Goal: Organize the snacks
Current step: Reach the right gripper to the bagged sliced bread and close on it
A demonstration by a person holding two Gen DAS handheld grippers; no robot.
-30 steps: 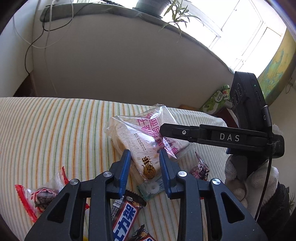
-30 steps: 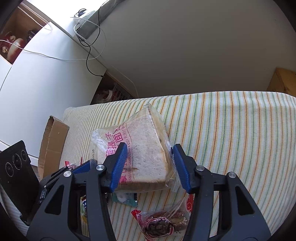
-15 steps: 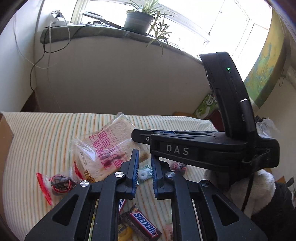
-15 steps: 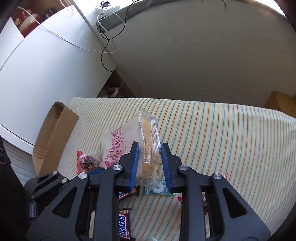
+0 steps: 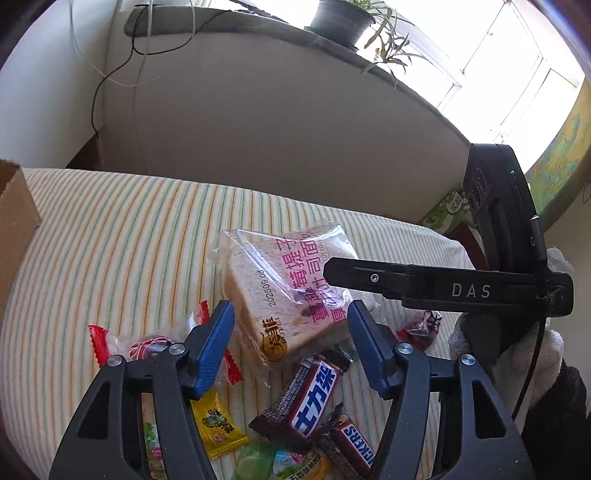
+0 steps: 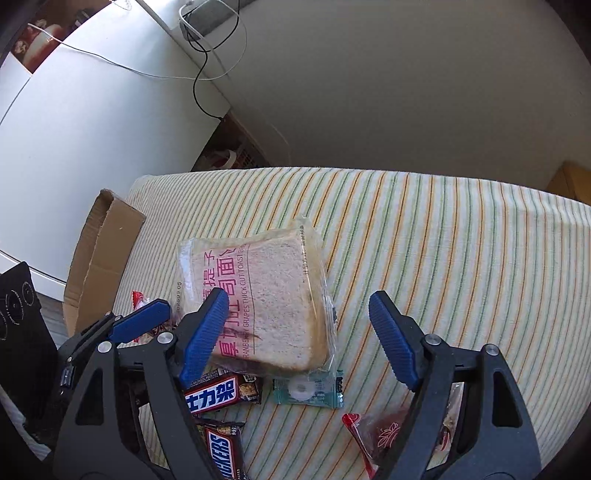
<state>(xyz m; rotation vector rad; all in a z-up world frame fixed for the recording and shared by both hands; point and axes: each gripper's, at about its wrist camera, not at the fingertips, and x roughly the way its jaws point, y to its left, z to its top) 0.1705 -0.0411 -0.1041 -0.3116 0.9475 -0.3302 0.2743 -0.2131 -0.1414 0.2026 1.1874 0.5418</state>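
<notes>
My left tongs point(image 5: 291, 345): jaws opening, blue pads well apart; the near corner of the bread bag sits between the tips but neither pad presses it, nothing held
My right tongs point(image 6: 299, 336): jaws opening, spread wide; the bread bag lies between and beyond the tips, nearer my left pad point(image 6: 205, 334), no grip on it
Nearest heap, left view: green sweet wrapper point(image 5: 280, 461), yellow sachet point(image 5: 216, 424), English-print Snickers bar point(image 5: 351, 443), all low in frame under my tongs
Next out: Chinese-print Snickers bar point(image 5: 310, 397), its far end just beside the bread bag's near corner
Right view, near: teal ring-sweet packet point(image 6: 306, 389) just beside the bread's near edge; red-edged clear snack packet point(image 6: 373, 432) partly behind my right finger
Left side: another red-edged clear packet point(image 5: 147, 345) on the cloth, partly behind my left finger
Thick-cut cranberry toast bag point(image 6: 258, 295): lying on the striped tablecloth point(image 6: 443, 240), middle of the table, pink print up
Cardboard box point(image 6: 103, 251): open, at the table's left end
Far: potted plant point(image 5: 340, 22) on the sill, cables down the wall
</notes>
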